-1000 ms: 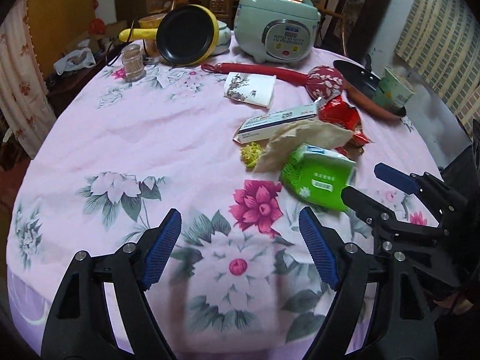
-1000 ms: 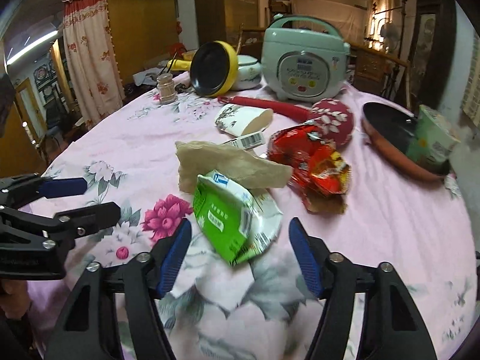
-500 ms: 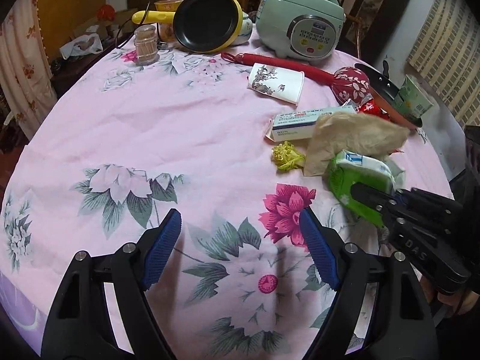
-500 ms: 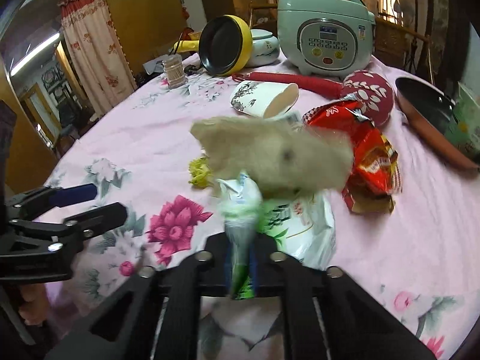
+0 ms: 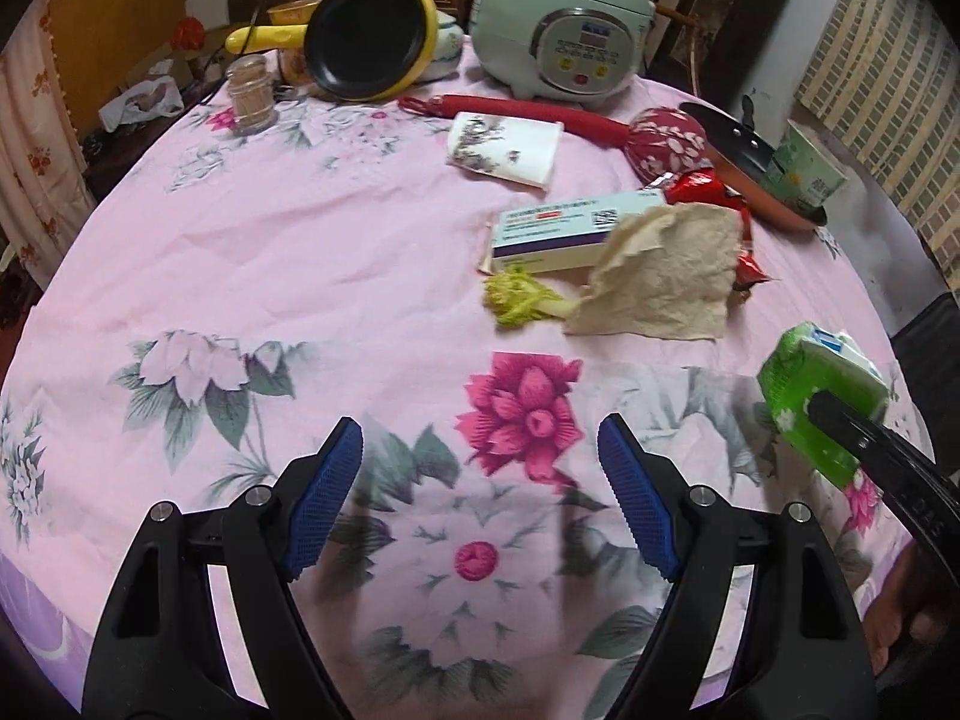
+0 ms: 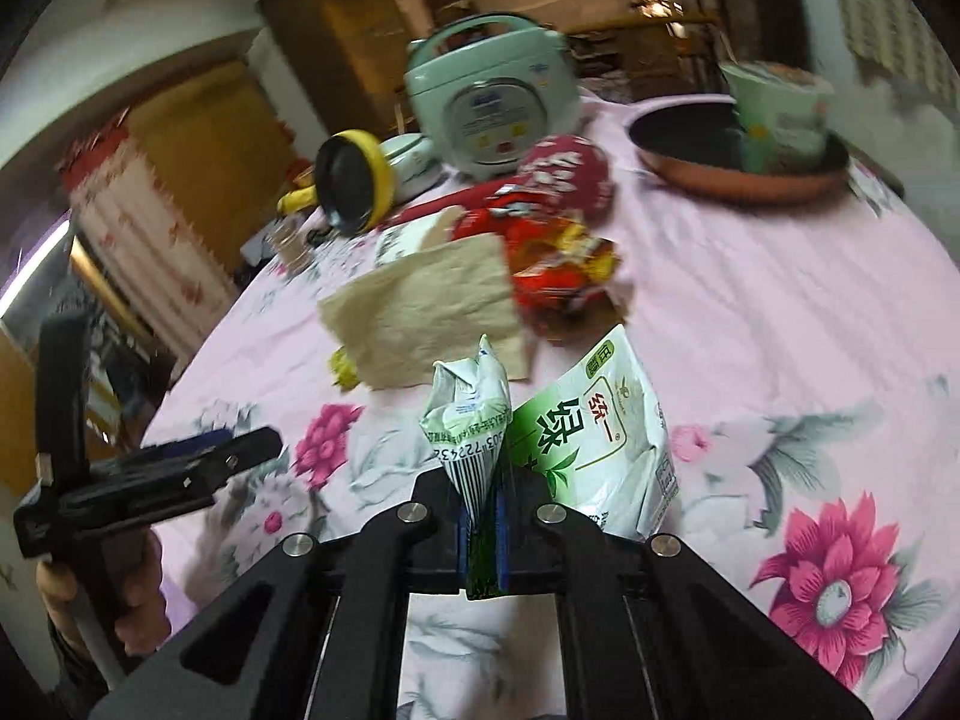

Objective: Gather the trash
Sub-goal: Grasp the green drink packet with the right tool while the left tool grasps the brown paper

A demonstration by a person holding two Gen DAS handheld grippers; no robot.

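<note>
The right gripper [image 6: 483, 531] pinches the crumpled green carton [image 6: 558, 432] above the table's [image 5: 360, 252] near edge; the left gripper [image 5: 480, 504] gapes wide, empty.

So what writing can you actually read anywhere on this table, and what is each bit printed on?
"统一" and a large "绿": front of the green-and-white packet pinched in the right gripper.
"303 72243": partial barcode digits on the same packet's crumpled side, printed upside down.
"DAS": partial lettering on the right gripper's black arm, in the left wrist view.
Medicine box: print too small to read.
Rice cooker panel: blurred.
Red snack wrapper: blurred.
</note>
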